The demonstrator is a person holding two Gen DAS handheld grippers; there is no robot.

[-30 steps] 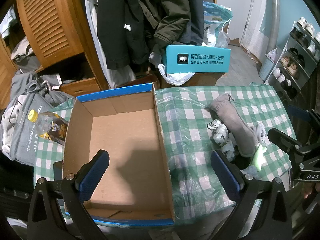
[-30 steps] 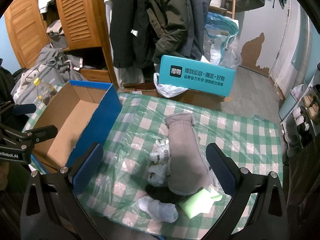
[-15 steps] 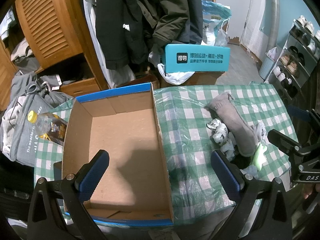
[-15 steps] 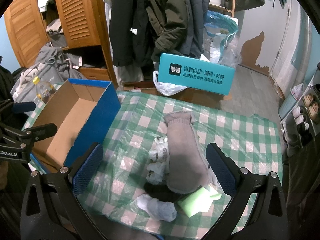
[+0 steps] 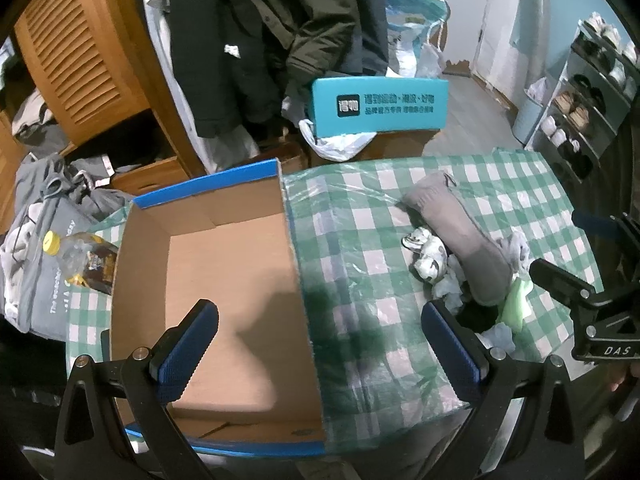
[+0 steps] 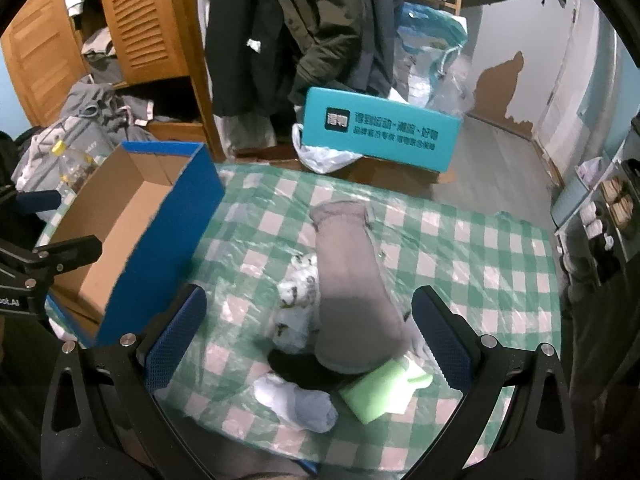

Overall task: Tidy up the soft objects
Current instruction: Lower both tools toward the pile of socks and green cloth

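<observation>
Socks heaped around a long grey sock [image 6: 352, 288] on the checked worktop [image 6: 480, 264], beside the empty cardboard box [image 5: 224, 304] awaiting them; both hand-held grippers, left [image 5: 320, 356] and right [image 6: 308, 340], gape wide, holding nothing.

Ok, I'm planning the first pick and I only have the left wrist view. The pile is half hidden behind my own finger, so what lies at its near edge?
Observer: In the right wrist view a white and grey sock lies nearest, in front of a black item.
Operator: And the green thing, what is it?
Observer: A flat light green cloth, tucked partly under the near end of the long grey sock.
Operator: Is the right gripper on anything?
Observer: No. The right gripper is open, its fingers either side of the pile, holding nothing.
Operator: What does the box look like from outside?
Observer: The cardboard box has a blue outer wall facing the pile.
</observation>
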